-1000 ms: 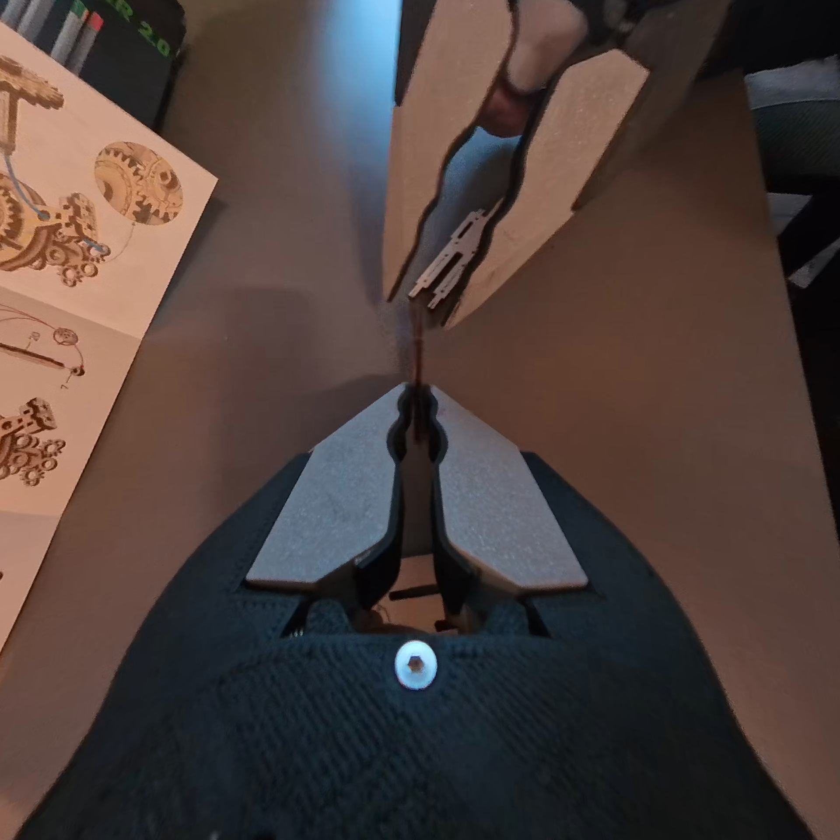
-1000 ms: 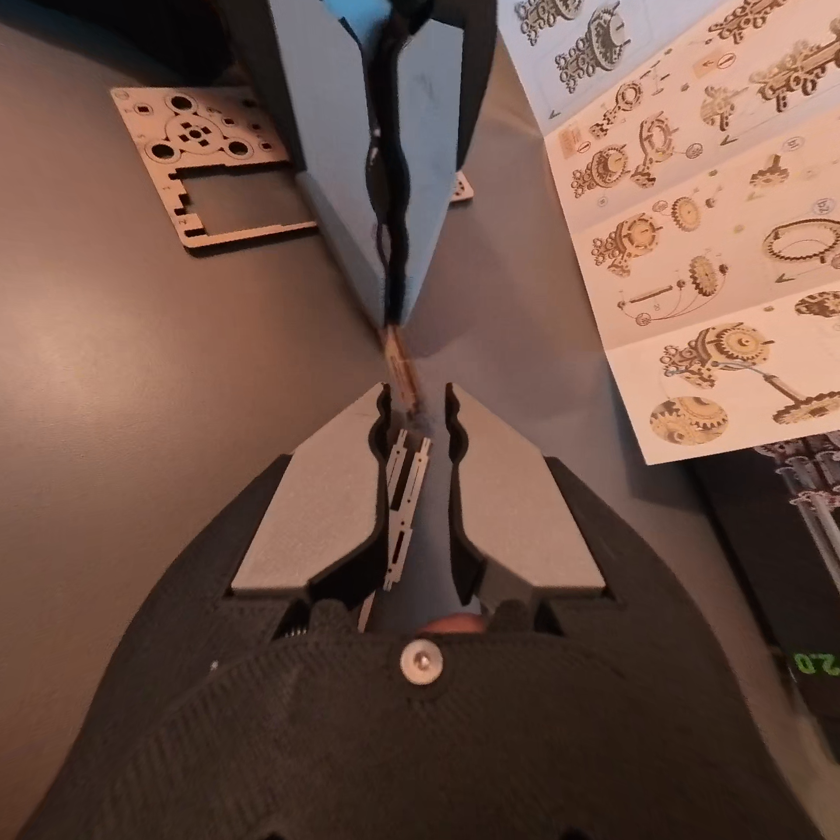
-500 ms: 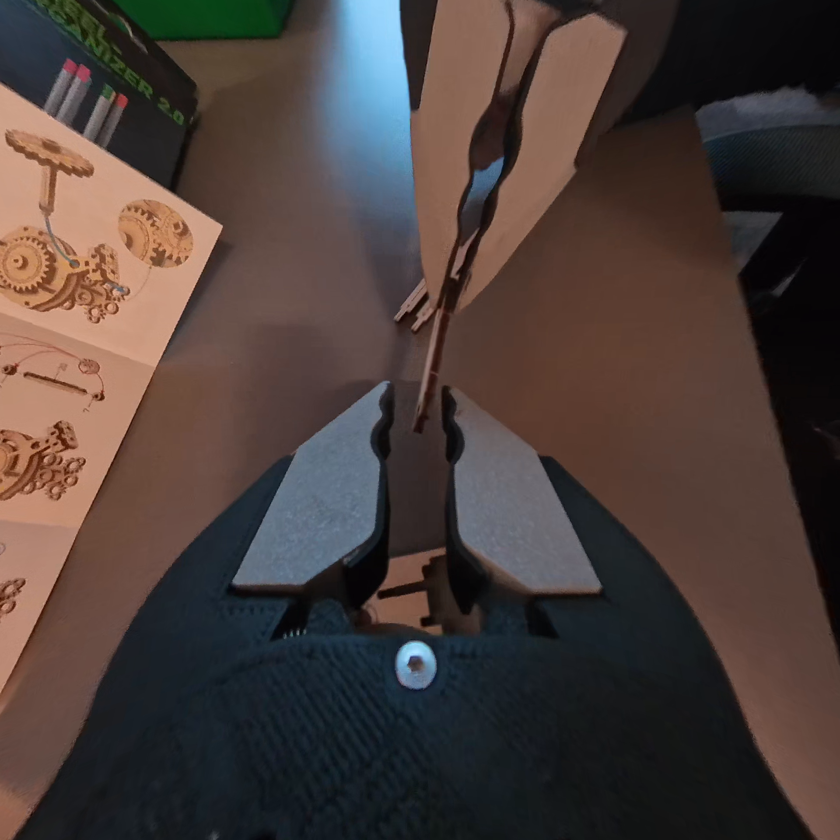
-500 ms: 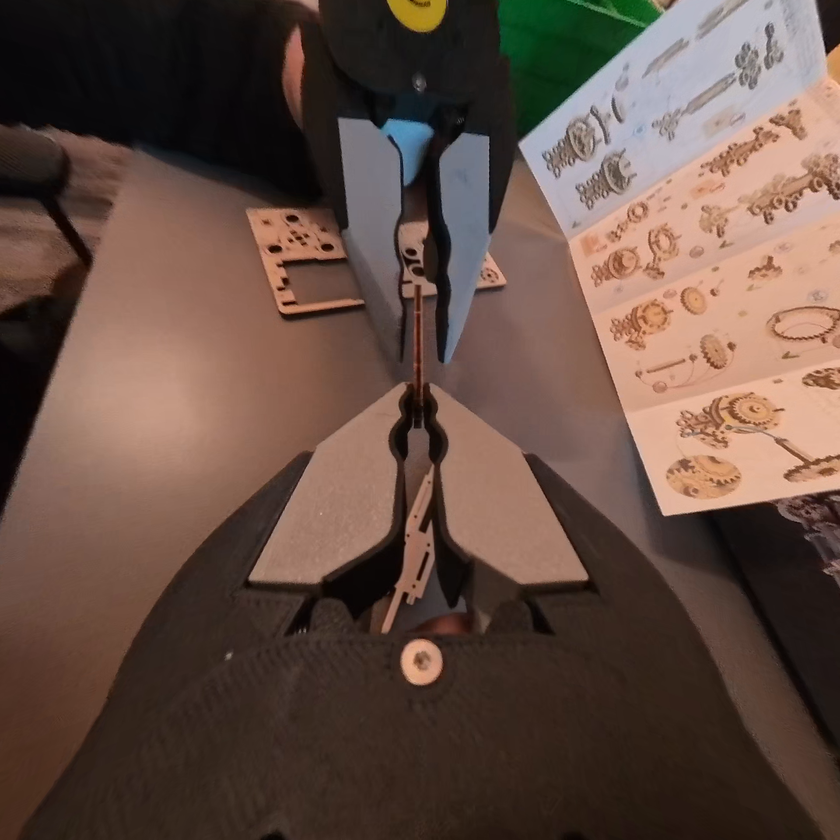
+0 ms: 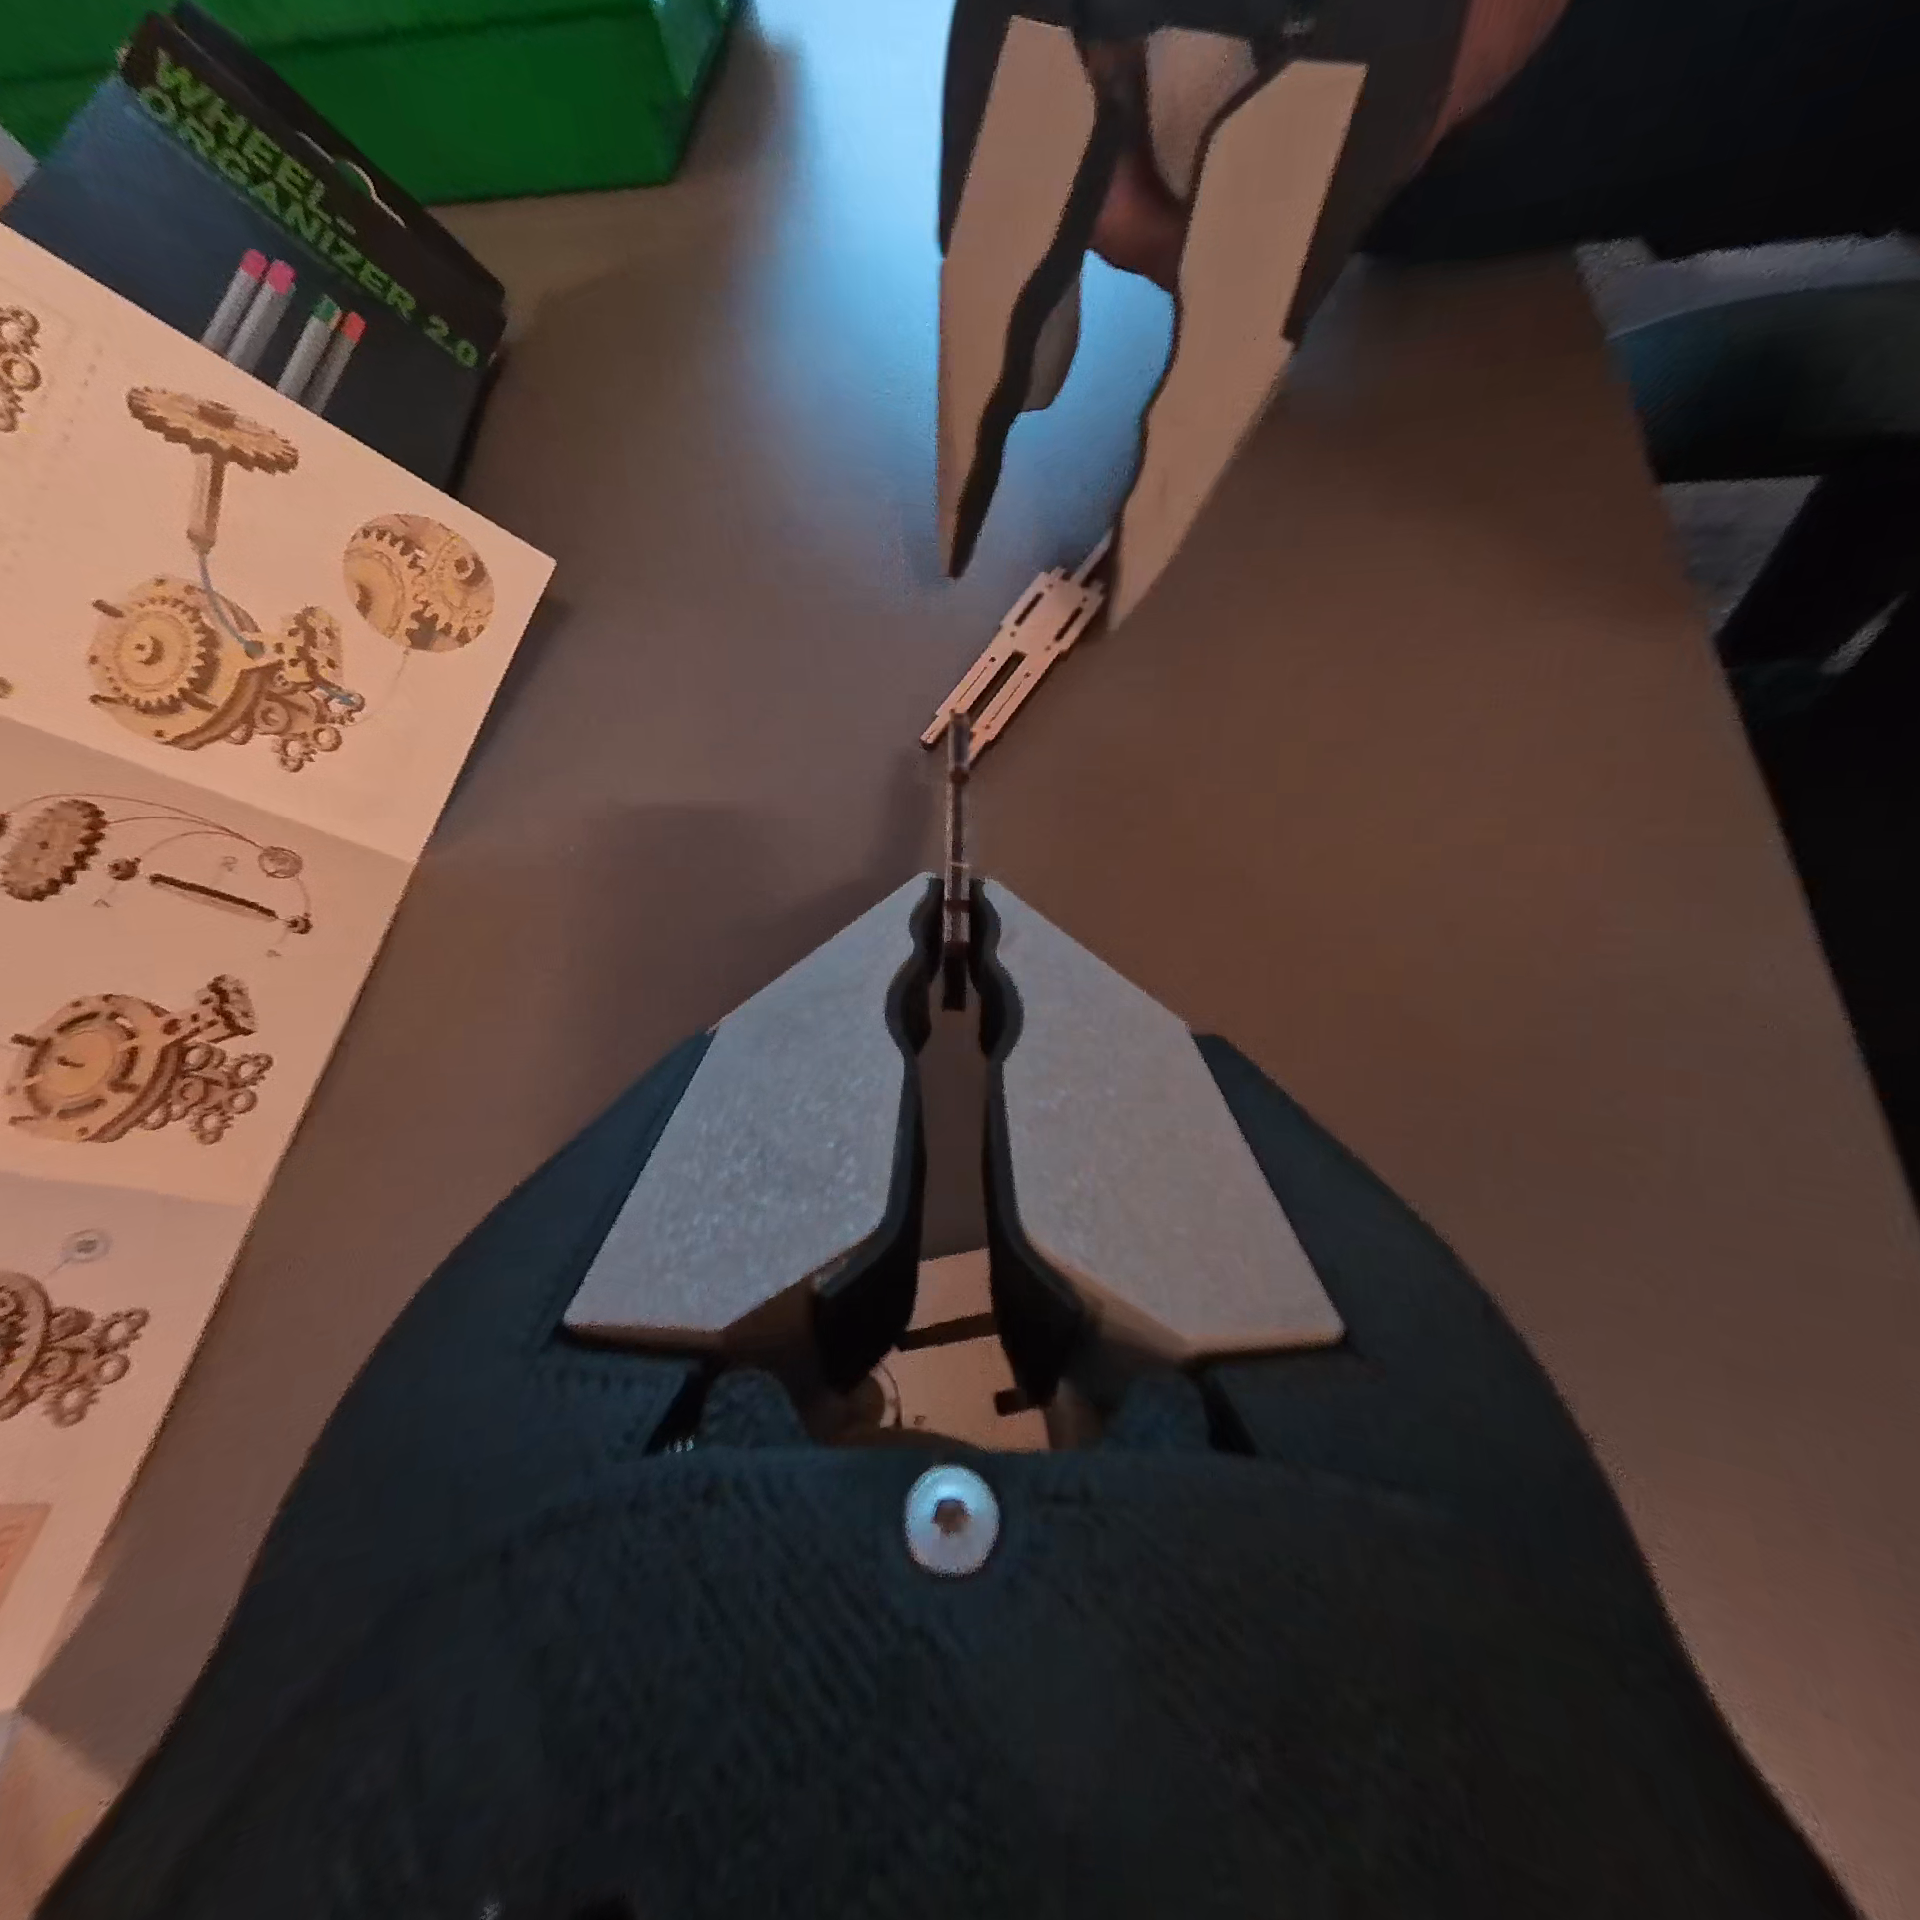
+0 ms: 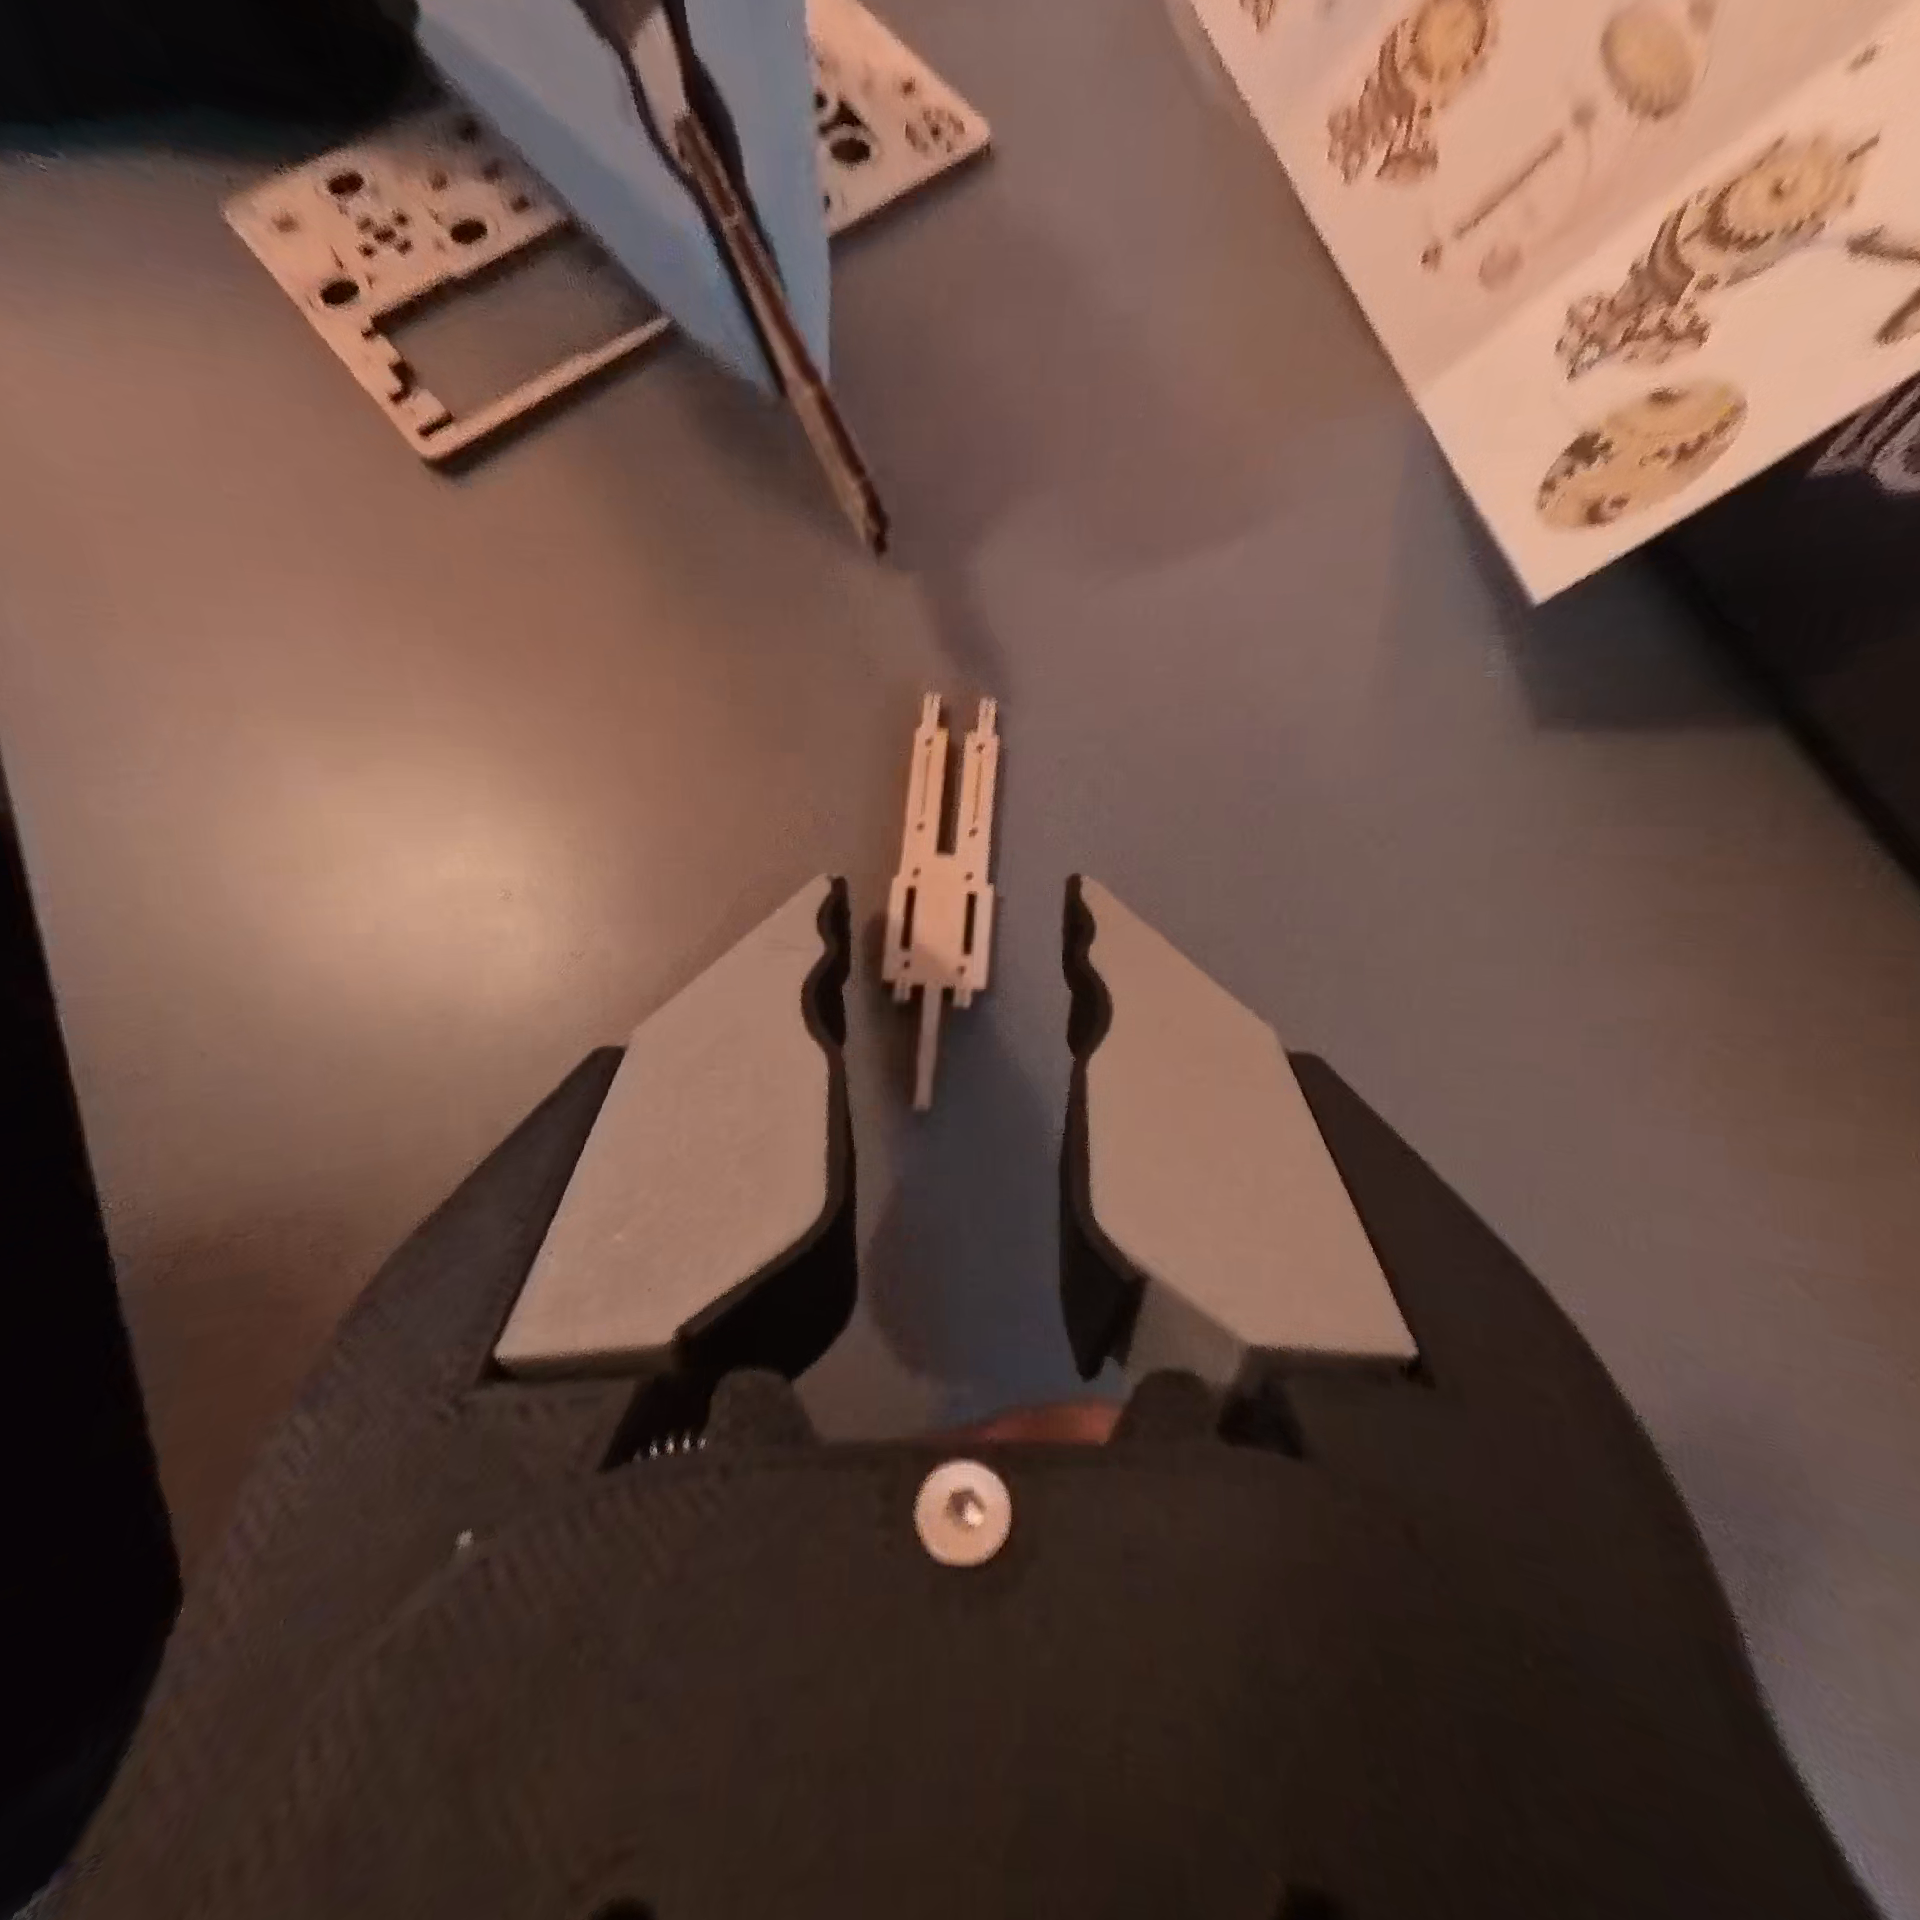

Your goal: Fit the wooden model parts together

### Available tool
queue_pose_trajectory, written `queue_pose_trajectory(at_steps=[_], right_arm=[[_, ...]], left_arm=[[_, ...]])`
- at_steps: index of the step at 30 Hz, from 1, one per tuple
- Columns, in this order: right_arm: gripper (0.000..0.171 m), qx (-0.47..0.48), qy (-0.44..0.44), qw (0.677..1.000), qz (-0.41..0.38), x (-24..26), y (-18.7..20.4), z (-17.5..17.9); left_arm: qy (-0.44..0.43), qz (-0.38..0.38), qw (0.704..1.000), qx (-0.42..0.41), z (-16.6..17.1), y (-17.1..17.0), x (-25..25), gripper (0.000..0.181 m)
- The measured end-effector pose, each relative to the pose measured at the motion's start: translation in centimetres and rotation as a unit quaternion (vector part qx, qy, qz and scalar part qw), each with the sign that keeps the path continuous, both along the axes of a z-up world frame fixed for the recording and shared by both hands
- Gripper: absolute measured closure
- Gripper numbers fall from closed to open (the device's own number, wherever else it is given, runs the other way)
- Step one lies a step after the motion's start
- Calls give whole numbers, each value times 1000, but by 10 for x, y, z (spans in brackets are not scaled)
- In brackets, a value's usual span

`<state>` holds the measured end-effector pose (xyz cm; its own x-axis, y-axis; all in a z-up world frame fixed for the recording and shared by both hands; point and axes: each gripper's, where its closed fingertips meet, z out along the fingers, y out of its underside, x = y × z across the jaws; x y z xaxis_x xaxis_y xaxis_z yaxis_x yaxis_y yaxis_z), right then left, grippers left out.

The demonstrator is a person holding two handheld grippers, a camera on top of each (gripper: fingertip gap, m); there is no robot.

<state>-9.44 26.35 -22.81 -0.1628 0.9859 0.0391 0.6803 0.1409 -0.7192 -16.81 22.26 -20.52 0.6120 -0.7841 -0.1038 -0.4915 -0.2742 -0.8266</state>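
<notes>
My left gripper (image 5: 954, 891) is shut on a thin wooden strip (image 5: 955, 800), seen edge-on and held above the table. The strip's far end points at a flat slotted wooden part (image 5: 1023, 657) lying on the table. My right gripper (image 5: 1039, 592) is open over that part's far end. In the right wrist view the right gripper (image 6: 954, 883) is open, with the slotted part (image 6: 940, 852) on the table between its fingertips, untouched. The left gripper (image 6: 795, 374) comes in from the top and holds the strip (image 6: 831, 447) tilted down toward the part.
A folded instruction sheet (image 5: 208, 727) lies at the left, with a dark box (image 5: 312, 281) and a green box (image 5: 416, 83) behind it. Two punched-out wooden sheets (image 6: 416, 281) (image 6: 904, 135) lie behind the left gripper. The sheet also shows in the right wrist view (image 6: 1662, 260). My right fingertips sit around 10 cm from my left ones.
Half a second ago the right gripper pinched the strip and the left was open. Now the left is shut on the strip, and the right has opened and let go.
</notes>
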Motion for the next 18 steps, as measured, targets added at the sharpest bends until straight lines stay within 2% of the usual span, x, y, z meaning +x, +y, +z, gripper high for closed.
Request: queue_pose_trajectory(at_steps=[3, 7, 9, 14, 18], right_arm=[[142, 26, -16, 999, -26, 6, 2, -8], [154, 3, -9, 1000, -1, 4, -4, -9], [155, -4, -6, 1000, 10, 3, -2, -9], [155, -6, 44, 998, 48, -5, 5, 8], [154, 77, 80, 989, 102, -8, 2, 27]], left_arm=[[36, -9, 998, 45, -1, 1, 0, 181], [86, -26, 990, 110, -3, 2, -1, 180], [90, -33, 987, 129, -1, 1, 0, 180], [62, -31, 991, 112, 3, 0, -2, 180], [33, -25, 995, 92, 7, 0, -5, 180]])
